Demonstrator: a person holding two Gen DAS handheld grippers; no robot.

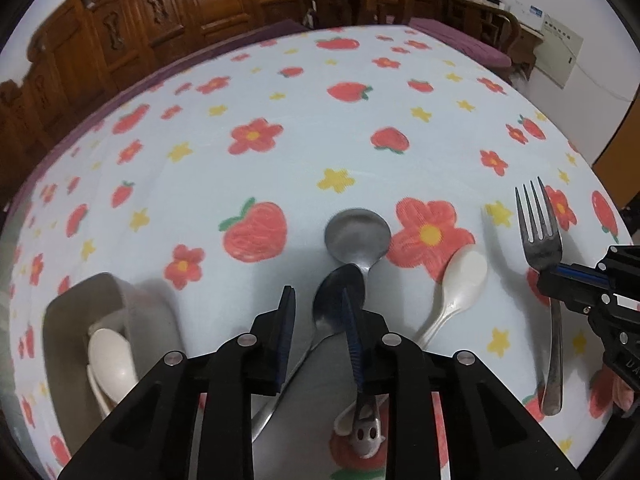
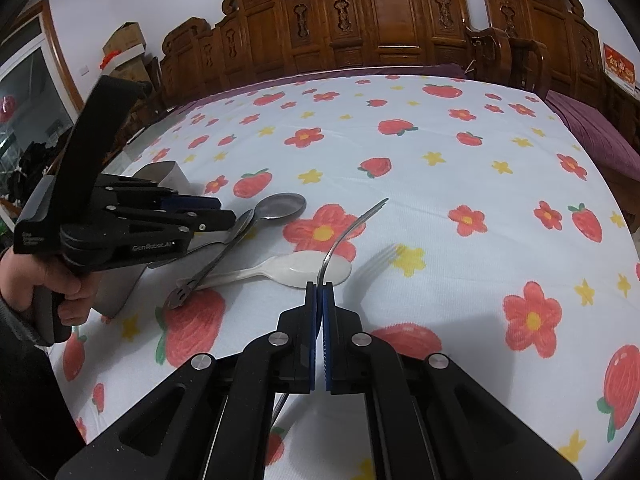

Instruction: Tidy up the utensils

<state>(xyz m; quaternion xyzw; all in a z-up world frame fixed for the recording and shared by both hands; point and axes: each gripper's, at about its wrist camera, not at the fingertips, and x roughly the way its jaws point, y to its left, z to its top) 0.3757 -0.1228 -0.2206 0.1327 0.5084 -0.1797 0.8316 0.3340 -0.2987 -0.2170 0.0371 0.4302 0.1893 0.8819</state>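
Note:
My left gripper (image 1: 317,294) points down at a dark metal spoon (image 1: 334,312). Its fingers stand apart on either side of the spoon's bowl; the left pad (image 1: 285,320) is clear of it. A second metal spoon (image 1: 357,236) with a round bowl lies just beyond, its handle crossing under the first. A white spoon (image 1: 464,280) rests to the right. My right gripper (image 2: 321,286) is shut on the handle of a metal fork (image 2: 348,232), whose tines rise off the cloth. In the right wrist view a hand holds the left gripper (image 2: 224,216) over the crossed spoons (image 2: 280,206).
A grey utensil holder (image 1: 120,284) with white spoons (image 1: 108,348) inside stands at the left, close to the left gripper. The table has a white cloth (image 2: 440,200) printed with strawberries and flowers. Carved wooden chairs (image 2: 380,20) line its far edge.

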